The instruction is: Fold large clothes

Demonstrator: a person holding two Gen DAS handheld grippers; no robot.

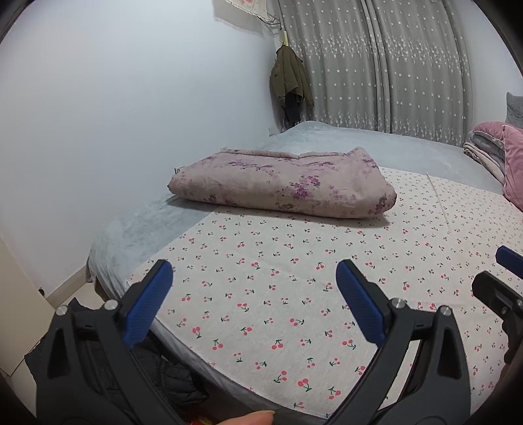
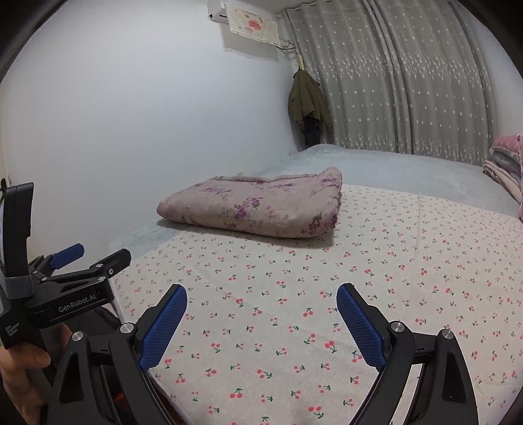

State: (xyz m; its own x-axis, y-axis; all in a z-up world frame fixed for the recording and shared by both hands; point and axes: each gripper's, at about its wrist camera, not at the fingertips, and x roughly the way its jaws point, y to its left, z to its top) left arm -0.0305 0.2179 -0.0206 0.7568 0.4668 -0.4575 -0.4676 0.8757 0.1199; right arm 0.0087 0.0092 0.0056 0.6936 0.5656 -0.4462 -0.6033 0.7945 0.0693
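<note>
**Both grippers wide over the cherry-print cloth**

The folded floral quilt (image 1: pixel 281 183) sits ahead of me on the bed, a thick pinkish bundle with purple flowers, lying partly on the cherry-print sheet (image 1: pixel 294 294) and partly on the grey bedspread (image 1: pixel 343 140) behind it. From my right wrist camera the same quilt (image 2: pixel 251 204) lies to the left of centre, its rounded fold edge facing me and throwing a shadow on the cherry-print sheet (image 2: pixel 327 310).

The cherry-print sheet is spread flat across the near part of the bed, right under both tools. My left gripper (image 1: pixel 255 304) hangs above it with its blue pads far apart, nothing between them. My right gripper (image 2: pixel 261 327) is the same: jaws spread wide, empty, above the cloth. Neither is touching the quilt; it is well ahead of both.

In the right view I see my left gripper (image 2: pixel 94 260) from the side at the sheet's left edge, my left hand (image 2: pixel 19 363) wrapped around its handle.

Further out: a stack of pink and grey bedding (image 1: pixel 490 150) at the bed's right side, star-patterned grey curtains (image 1: pixel 392 65) behind, an olive jacket (image 1: pixel 291 78) hanging in the corner, and a covered air conditioner (image 2: pixel 248 23) high on the wall.
</note>
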